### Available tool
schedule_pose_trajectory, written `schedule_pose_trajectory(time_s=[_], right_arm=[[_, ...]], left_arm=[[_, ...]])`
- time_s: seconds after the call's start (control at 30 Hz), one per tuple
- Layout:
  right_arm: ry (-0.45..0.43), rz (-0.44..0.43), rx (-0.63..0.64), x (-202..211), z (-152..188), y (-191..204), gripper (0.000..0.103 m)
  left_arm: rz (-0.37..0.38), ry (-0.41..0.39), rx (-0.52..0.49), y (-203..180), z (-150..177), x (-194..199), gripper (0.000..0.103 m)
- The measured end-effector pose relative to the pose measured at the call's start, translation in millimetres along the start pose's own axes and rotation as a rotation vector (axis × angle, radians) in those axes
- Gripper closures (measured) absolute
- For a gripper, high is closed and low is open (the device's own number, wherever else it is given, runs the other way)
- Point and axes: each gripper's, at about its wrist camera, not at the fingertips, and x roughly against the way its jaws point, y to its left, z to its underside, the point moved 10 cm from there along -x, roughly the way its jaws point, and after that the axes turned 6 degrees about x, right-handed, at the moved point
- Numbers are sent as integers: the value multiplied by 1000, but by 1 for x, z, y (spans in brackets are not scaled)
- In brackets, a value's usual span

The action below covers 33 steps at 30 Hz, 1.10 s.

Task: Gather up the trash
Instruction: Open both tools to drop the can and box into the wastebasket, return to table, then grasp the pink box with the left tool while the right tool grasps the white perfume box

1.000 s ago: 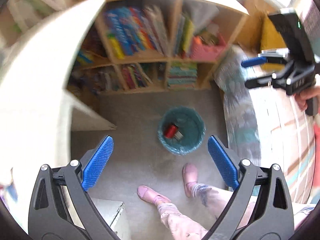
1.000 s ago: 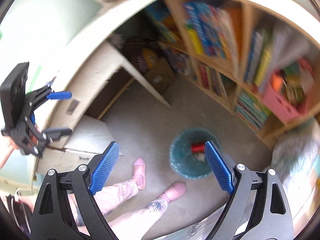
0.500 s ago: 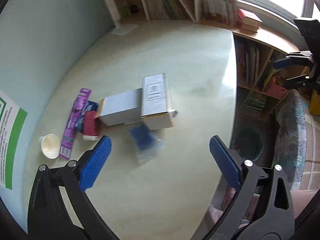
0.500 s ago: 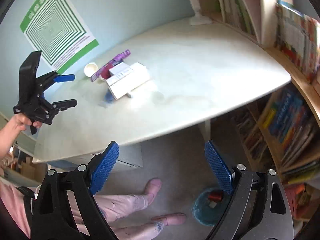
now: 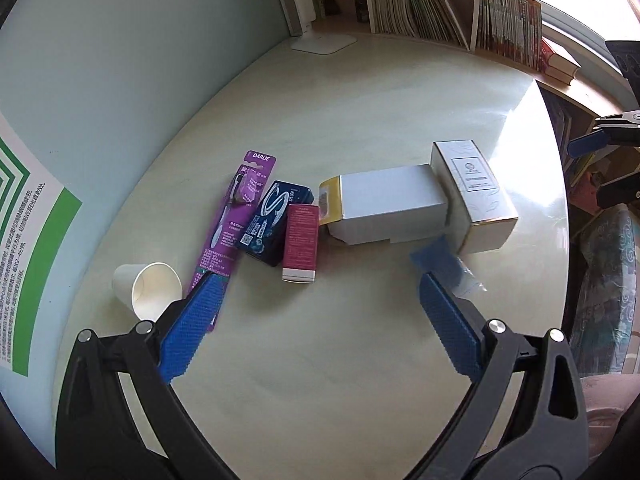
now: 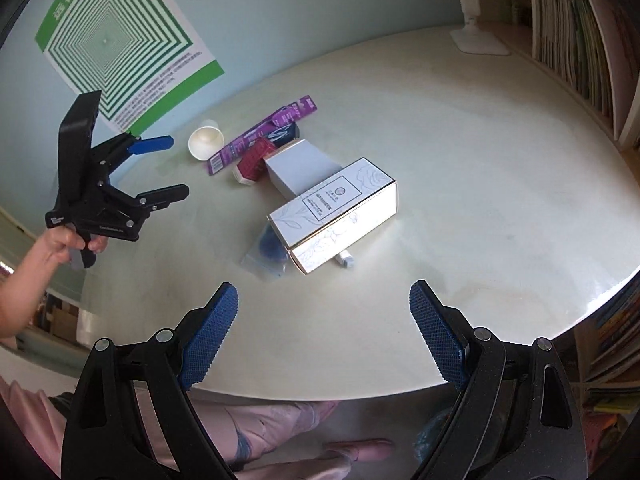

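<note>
Trash lies in a cluster on the pale table [image 5: 360, 380]: a paper cup [image 5: 146, 290] on its side, a purple toothbrush pack [image 5: 236, 216], a dark blue box [image 5: 276, 224], a red box [image 5: 300, 246], a plain white box [image 5: 388, 208], a printed white box [image 5: 474, 200] and a clear bag with something blue [image 5: 444, 264]. My left gripper [image 5: 320, 320] is open and empty above the table, near the cup and bag. My right gripper [image 6: 324, 336] is open and empty over the table's front edge, short of the printed box [image 6: 336, 216] and bag [image 6: 270, 252].
A white lamp base [image 5: 324, 42] stands at the table's far edge by shelves of books [image 5: 508, 32]. A green striped poster [image 6: 120, 40] hangs on the wall. The teal bin [image 6: 434, 436] shows on the floor below the table edge, beside the person's legs.
Both grippers have swung up from the floor bin to the tabletop. Since half a second ago the left gripper has come closer to the trash cluster. Both stay open.
</note>
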Motion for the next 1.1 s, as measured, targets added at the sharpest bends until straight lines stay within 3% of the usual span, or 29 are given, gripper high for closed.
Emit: schedule_pose_trajectory(time_s=[0.17, 0.53, 0.7, 0.8, 0.93, 1.1], right_arm=[[35, -21, -138, -28, -16, 0, 16], [119, 38, -279, -78, -42, -11, 16], [172, 75, -305, -95, -49, -14, 15], [212, 131, -258, -101, -47, -13, 16], [231, 125, -252, -98, -43, -12, 32], [239, 116, -270, -91, -37, -17, 43]], left_arm=[[28, 24, -20, 14, -2, -25, 7], [87, 60, -67, 30, -7, -70, 7], [109, 61, -87, 30, -8, -82, 14], [117, 66, -93, 31, -8, -89, 26], [125, 72, -80, 36, -7, -93, 40], [146, 91, -72, 38, -1, -94, 65]])
